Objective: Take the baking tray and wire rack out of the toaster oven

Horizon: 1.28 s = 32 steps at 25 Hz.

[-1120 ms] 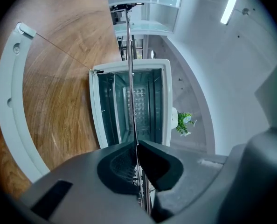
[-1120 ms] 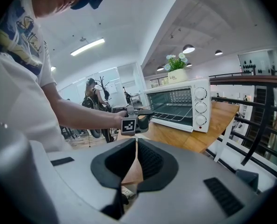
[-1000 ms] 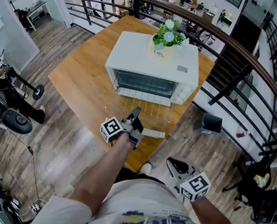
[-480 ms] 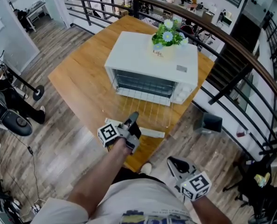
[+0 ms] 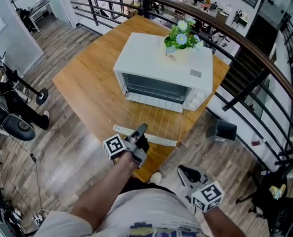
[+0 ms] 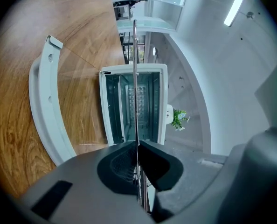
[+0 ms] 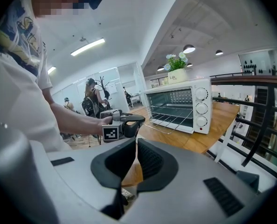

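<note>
A white toaster oven stands on the wooden table with its glass door folded down flat; the door's white handle lies nearest me. The wire rack sticks partly out of the oven mouth, level above the door. My left gripper is shut on the rack's front edge. In the left gripper view the rack shows edge-on as a thin line running into the oven. My right gripper hangs by my hip, shut and empty. I cannot make out a baking tray.
A pot of flowers sits on top of the oven. A dark railing curves round behind and right of the table, with a drop beyond it. The table's near corner is just under my left arm. Several people stand far off in the right gripper view.
My left gripper has drawn back toward me with the wire rack, which now reaches further out of the oven. The right gripper has stayed where it was.
</note>
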### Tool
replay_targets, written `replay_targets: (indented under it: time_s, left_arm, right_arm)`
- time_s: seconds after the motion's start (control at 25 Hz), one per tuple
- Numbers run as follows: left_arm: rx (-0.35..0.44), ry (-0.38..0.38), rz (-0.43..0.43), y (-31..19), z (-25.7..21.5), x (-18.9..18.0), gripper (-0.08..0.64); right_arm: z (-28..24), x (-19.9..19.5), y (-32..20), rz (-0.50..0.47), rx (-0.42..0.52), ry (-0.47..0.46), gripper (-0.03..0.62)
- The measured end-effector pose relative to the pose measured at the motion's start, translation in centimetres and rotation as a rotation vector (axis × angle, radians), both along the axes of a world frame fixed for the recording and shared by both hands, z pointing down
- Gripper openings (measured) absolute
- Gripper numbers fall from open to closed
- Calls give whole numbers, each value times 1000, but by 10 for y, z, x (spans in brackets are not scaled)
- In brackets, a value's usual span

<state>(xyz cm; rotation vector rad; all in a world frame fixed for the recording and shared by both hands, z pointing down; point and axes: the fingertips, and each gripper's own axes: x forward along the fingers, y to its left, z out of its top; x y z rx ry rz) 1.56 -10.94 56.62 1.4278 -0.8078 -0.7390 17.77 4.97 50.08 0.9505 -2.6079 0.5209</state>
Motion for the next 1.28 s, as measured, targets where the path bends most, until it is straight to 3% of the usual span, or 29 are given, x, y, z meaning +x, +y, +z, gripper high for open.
replay_targets:
  time_s: [0.6,1.28]
  left_arm:
    - [-12,7,15,36,-2,-28,2]
    - [-13,34,-44,58,-10,-129,2]
  right_arm:
    - [1,-25,-5,-32,-12,6,17]
    - [-1,-82,-25,-67,-18,15,17]
